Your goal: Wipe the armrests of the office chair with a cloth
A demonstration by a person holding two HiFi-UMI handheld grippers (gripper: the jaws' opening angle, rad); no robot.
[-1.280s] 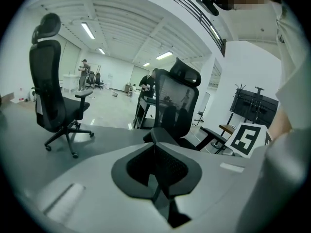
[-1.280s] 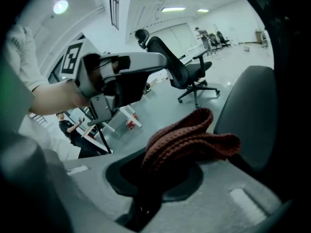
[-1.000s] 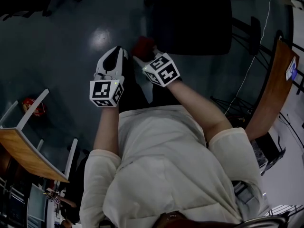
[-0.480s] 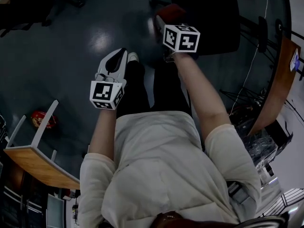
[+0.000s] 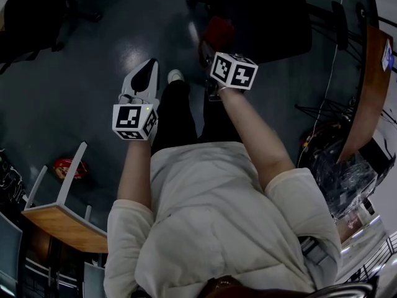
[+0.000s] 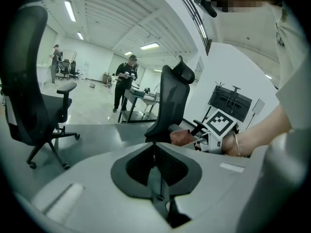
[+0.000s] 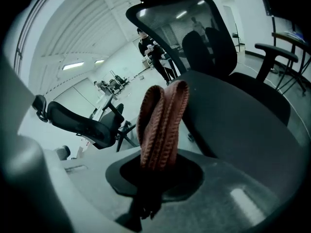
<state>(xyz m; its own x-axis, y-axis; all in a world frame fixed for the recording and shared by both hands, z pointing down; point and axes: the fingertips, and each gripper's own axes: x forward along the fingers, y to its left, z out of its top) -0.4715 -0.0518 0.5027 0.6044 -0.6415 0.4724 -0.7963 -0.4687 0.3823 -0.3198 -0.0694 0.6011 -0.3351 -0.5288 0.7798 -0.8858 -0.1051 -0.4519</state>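
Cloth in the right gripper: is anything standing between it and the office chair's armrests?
Nothing visible does. The right gripper is shut on the folded cloth, beside the office chair's seat. The far armrest lies across the bare seat; in the left gripper view the near armrest sits right next to the cloth.

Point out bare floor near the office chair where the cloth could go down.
Bare floor lies left of the left gripper, between the dark chair at top left and the wooden table. Right of the office chair is crowded: wooden desk, crumpled plastic.
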